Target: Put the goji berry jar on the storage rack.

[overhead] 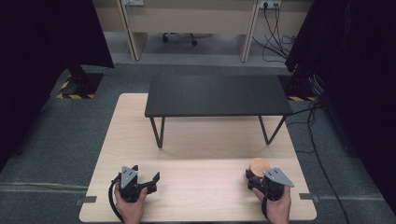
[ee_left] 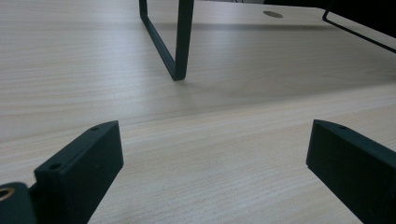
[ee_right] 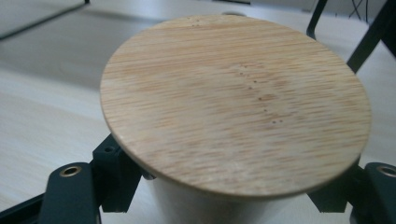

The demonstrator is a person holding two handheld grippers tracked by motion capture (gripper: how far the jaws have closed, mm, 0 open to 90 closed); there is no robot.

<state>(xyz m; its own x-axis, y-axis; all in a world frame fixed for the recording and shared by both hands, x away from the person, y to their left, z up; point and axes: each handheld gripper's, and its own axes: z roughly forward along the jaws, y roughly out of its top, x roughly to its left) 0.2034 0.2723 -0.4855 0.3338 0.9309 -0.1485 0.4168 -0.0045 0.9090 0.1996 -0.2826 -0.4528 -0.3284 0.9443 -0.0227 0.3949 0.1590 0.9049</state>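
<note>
A white round jar with a bamboo lid point(overhead: 259, 165) stands at the front right of the light wooden tabletop point(overhead: 201, 144). My right gripper point(overhead: 256, 175) is shut on the jar's white body just under the lid. In the right gripper view the lid point(ee_right: 233, 102) lies close in front, with the black jaws of the right gripper point(ee_right: 224, 198) pressing on the white wall from both sides. At the front left, my left gripper point(overhead: 145, 172) rests low over the wood, open. The left gripper point(ee_left: 212, 154) has bare tabletop between its wide-set jaws.
A low black table point(overhead: 217, 95) with thin metal legs stands across the far half of the wooden top; one leg point(ee_left: 180, 42) rises ahead of the left gripper. Grey carpet surrounds the table, with dark curtains at both sides and cables at the right.
</note>
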